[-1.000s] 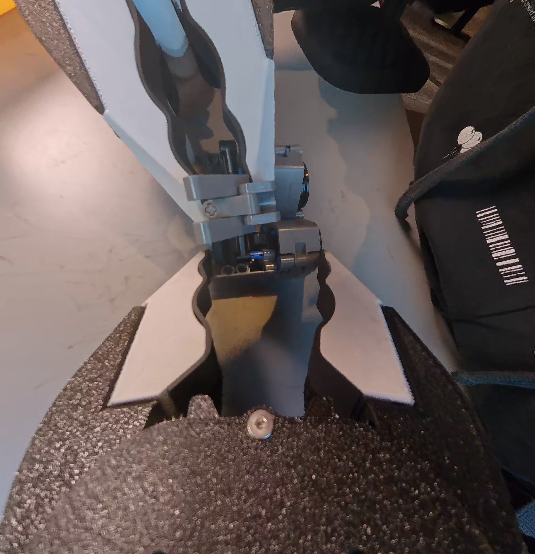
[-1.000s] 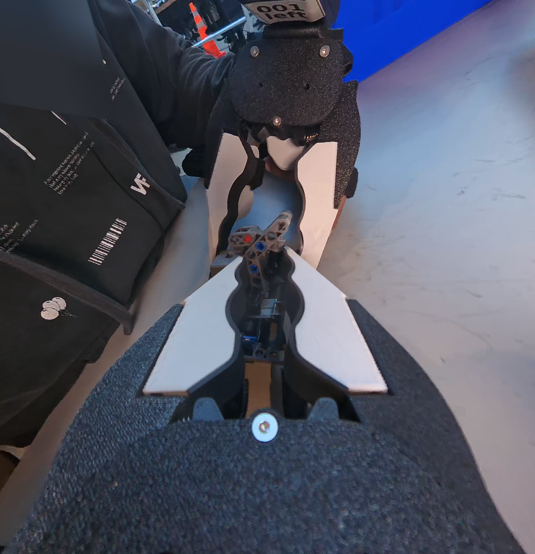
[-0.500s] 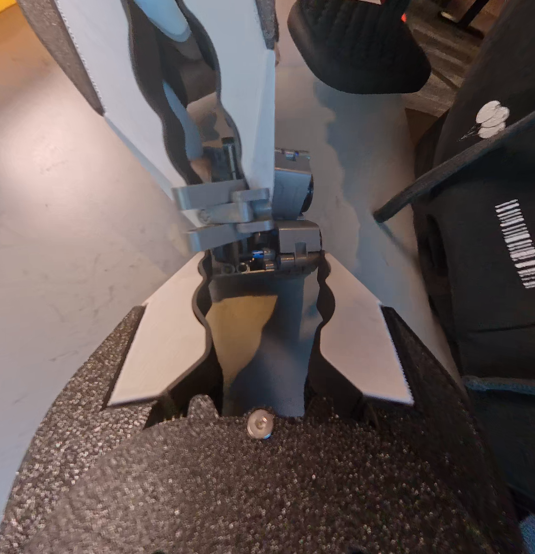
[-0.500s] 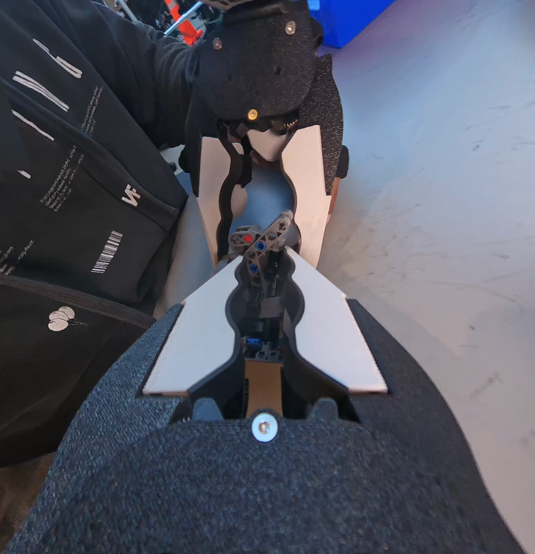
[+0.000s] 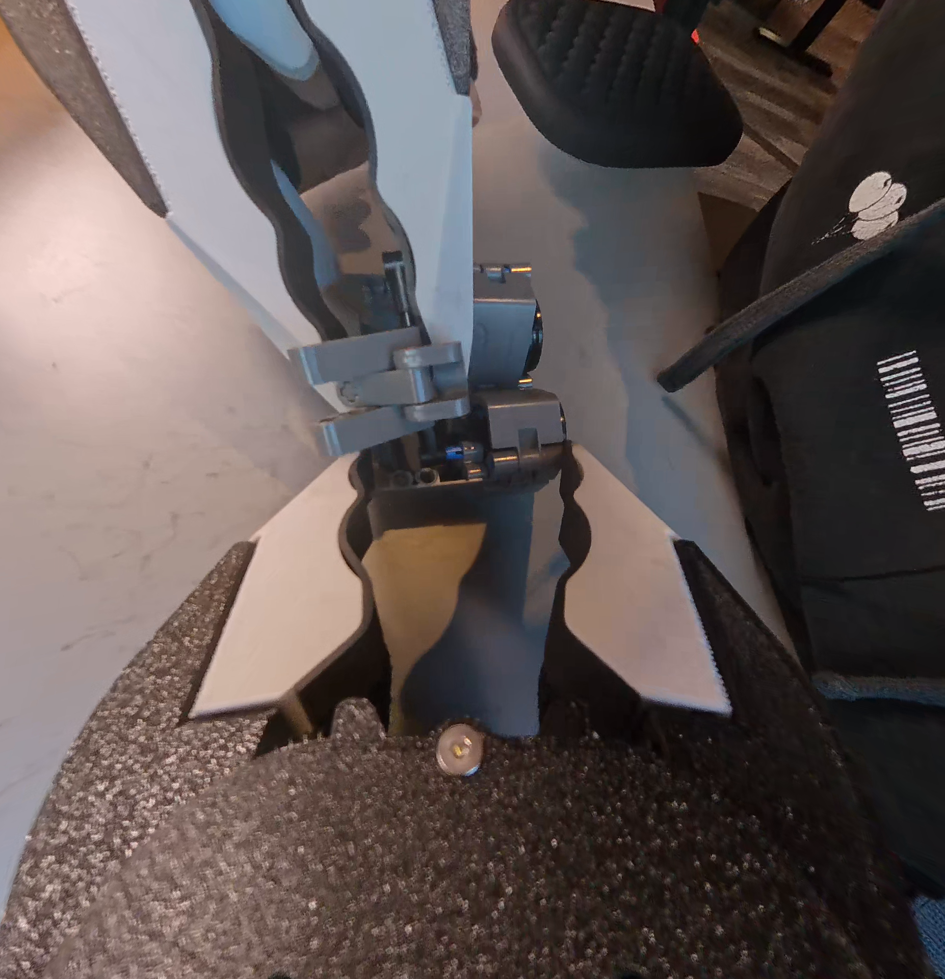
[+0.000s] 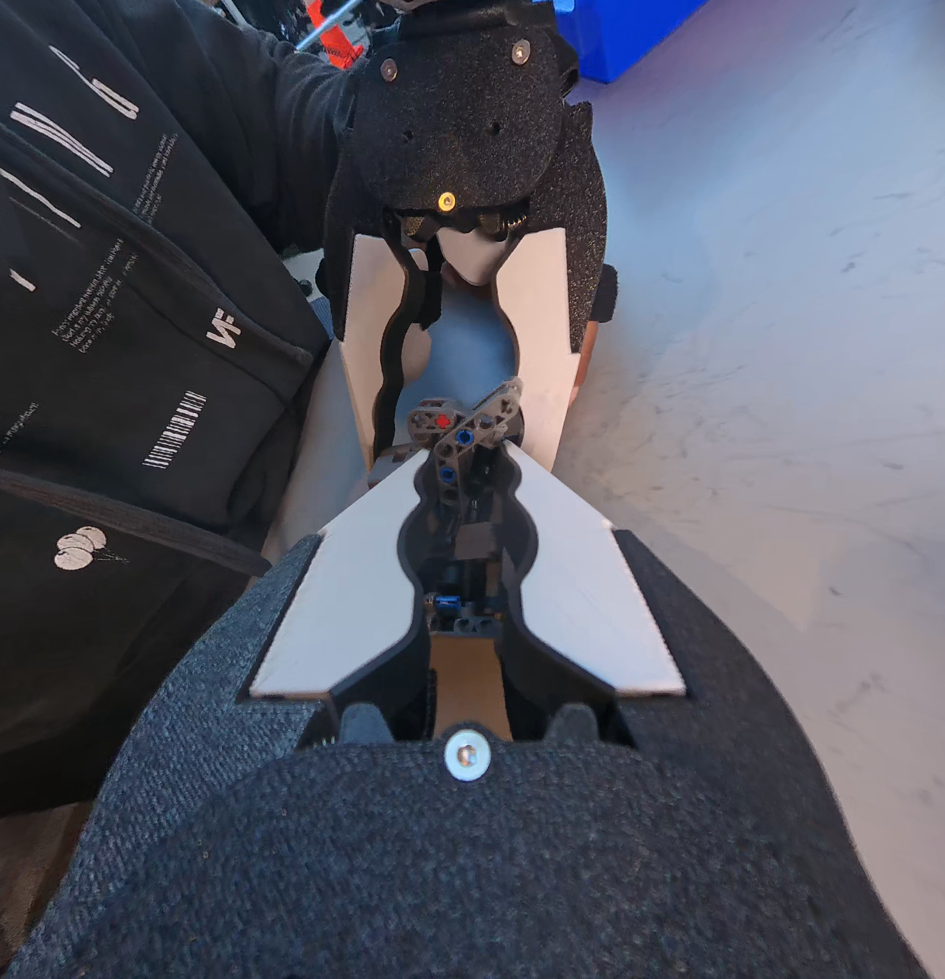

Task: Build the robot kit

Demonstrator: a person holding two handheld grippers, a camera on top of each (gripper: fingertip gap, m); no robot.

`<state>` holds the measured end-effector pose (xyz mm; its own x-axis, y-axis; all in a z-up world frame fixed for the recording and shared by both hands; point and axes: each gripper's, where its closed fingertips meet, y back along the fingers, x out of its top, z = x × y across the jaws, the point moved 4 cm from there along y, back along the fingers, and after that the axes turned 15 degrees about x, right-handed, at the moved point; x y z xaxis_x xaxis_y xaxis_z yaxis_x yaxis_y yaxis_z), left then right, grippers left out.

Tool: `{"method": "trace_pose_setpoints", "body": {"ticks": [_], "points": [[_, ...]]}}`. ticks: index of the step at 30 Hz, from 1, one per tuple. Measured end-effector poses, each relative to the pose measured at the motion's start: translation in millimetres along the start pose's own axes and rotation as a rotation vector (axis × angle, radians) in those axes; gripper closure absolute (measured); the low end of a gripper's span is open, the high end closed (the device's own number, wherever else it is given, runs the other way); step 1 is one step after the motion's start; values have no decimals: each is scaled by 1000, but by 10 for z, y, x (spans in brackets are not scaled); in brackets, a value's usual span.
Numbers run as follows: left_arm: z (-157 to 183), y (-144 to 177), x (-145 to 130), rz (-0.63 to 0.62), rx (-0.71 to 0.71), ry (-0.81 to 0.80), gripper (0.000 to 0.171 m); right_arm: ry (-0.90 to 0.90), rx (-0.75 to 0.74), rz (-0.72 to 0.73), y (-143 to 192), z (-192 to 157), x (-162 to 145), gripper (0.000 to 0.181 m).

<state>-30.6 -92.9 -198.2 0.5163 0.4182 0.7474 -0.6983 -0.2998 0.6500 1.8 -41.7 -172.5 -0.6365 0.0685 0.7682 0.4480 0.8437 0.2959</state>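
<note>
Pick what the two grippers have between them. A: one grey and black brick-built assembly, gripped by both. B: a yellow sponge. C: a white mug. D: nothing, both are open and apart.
A: the left gripper and right gripper meet tip to tip, each shut on an end of the same grey assembly above the pale table.

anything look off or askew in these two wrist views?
Nothing damaged or spilled. Both grippers grip one grey brick assembly above the pale table: the left gripper on its base, the right gripper on the upper part. One perforated beam sticks out at a slant, possibly by design.
</note>
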Motion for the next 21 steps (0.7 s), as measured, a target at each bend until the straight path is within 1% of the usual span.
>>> {"method": "trace_pose_setpoints", "body": {"ticks": [2, 5, 8, 12, 13, 14, 16, 19, 21], "points": [[-6, 13, -4, 2, -9, 11, 100, 30, -6, -4, 18, -8, -6, 158], [-15, 23, -9, -1, -2, 3, 100, 48, -35, -14, 107, -31, -12, 149], [-37, 38, -9, -1, 11, 5, 101, 77, -120, -72, 230, -53, -70, 151], [-39, 31, -11, 0, -5, 24, 100, 171, -201, -124, 222, -142, -18, 158], [-40, 30, -10, -1, -6, 25, 100, 189, -210, -155, 198, -153, -28, 169], [-45, 30, -14, -3, -6, 25, 101, 199, -225, -178, 195, -149, -38, 169], [-63, 40, -1, 9, -4, 45, 101, 190, -237, -210, 243, -137, -95, 181], [-73, 60, 30, 20, 5, 48, 101, 147, -237, -226, 276, -103, -194, 181], [-69, 51, 23, 11, 6, 46, 101, 144, -245, -218, 280, -92, -196, 178]]}}
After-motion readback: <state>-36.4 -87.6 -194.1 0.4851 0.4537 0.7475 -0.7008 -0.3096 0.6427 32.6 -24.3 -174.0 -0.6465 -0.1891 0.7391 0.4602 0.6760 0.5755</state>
